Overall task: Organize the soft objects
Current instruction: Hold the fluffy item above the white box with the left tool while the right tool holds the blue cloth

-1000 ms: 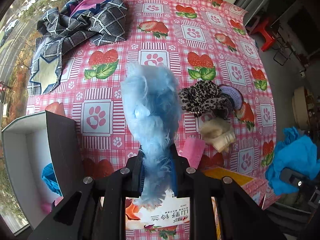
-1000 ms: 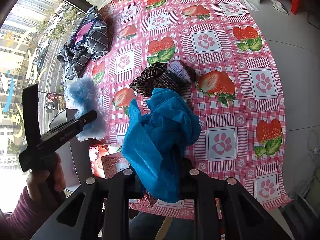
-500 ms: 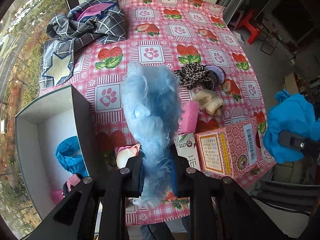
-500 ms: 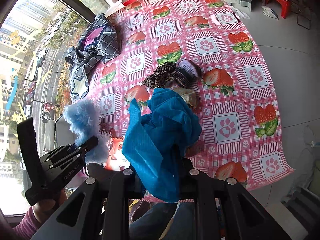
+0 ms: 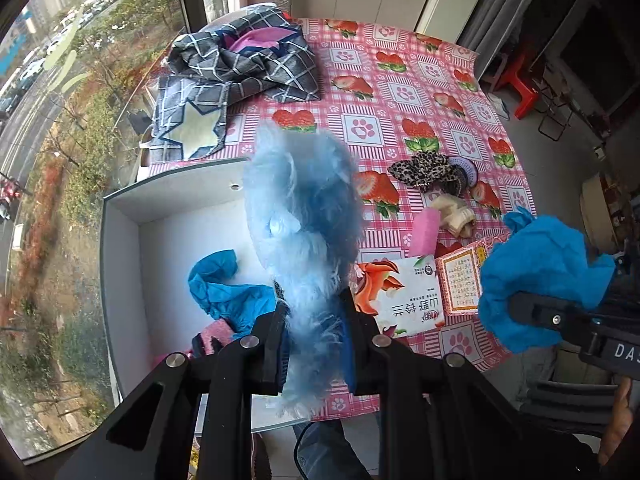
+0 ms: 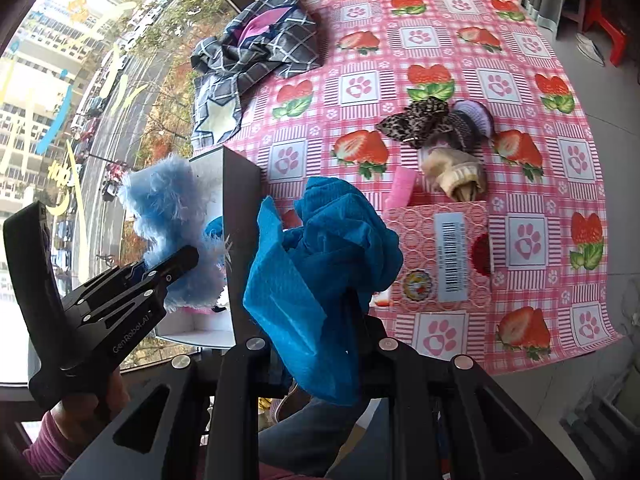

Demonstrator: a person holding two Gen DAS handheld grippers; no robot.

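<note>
My left gripper (image 5: 314,336) is shut on a fluffy light-blue plush (image 5: 304,216) and holds it above the open white box (image 5: 120,240) at the table's left edge. It also shows in the right wrist view (image 6: 168,216). My right gripper (image 6: 316,344) is shut on a crumpled blue cloth (image 6: 320,248), held in the air right of the box; it also shows in the left wrist view (image 5: 540,280). Inside the box lie a blue cloth (image 5: 224,288) and something pink (image 5: 216,334). On the table lie a leopard-print scrunchie (image 6: 416,122), a knitted purple piece (image 6: 476,118), a cream sock (image 6: 456,176) and a pink sponge (image 6: 402,190).
A pink carton (image 6: 444,256) and a white packet with a fox picture (image 5: 400,296) lie by the near edge of the strawberry tablecloth (image 6: 440,40). A checked navy garment (image 5: 240,68) is heaped at the far left. A window runs along the left; red stools (image 5: 520,84) stand beyond the table.
Both grippers have pulled back and up from the table. The left one has swung left with the plush, so it now hangs over the white box.
</note>
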